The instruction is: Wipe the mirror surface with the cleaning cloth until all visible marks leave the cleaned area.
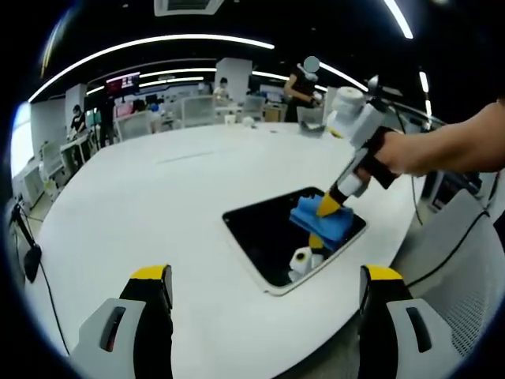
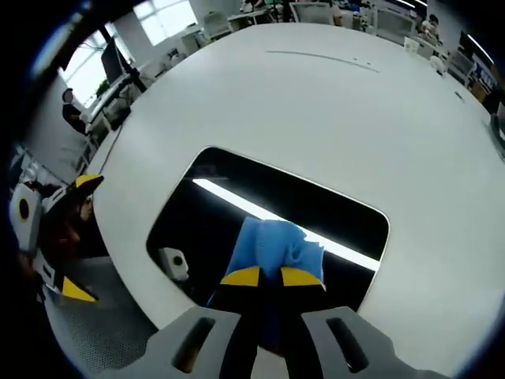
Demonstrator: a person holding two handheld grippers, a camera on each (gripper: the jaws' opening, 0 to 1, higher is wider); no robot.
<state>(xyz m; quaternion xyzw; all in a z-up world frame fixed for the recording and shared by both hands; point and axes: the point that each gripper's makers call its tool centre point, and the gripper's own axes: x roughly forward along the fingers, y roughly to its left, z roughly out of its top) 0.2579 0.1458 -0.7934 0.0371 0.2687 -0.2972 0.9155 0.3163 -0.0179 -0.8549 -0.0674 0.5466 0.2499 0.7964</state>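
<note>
Tabletop (image 1: 158, 205): large, round, white; carries the mirror near its edge on the person's side.

Mirror (image 1: 268, 233): flat rectangular panel with rounded corners, lying face up on the tabletop. Surface reads dark and reflects ceiling light strips, seen as a bright diagonal band in the right gripper view (image 2: 237, 205). A small white reflection of gripper hardware shows near its lower edge.

Cleaning cloth (image 1: 319, 217): blue, bunched, resting on the mirror surface toward the mirror's right end in the left gripper view; in the right gripper view (image 2: 272, 249) it sits just ahead of the jaws, on the near part of the glass.

Right hand-held gripper (image 2: 270, 278): yellow-tipped jaws drawn close together, clamped on the blue cloth and pressing it to the mirror. In the left gripper view the same tool (image 1: 330, 205) angles down from the upper right, held by a person's hand (image 1: 394, 154), its yellow tip in the cloth.

Left hand-held gripper (image 1: 264, 276): jaws wide apart, holding nothing, poised above the tabletop short of the mirror's near edge. It appears at the left margin of the right gripper view (image 2: 47, 237), well apart from the cloth.

Background: office desks, chairs, and several people beyond the tabletop.
</note>
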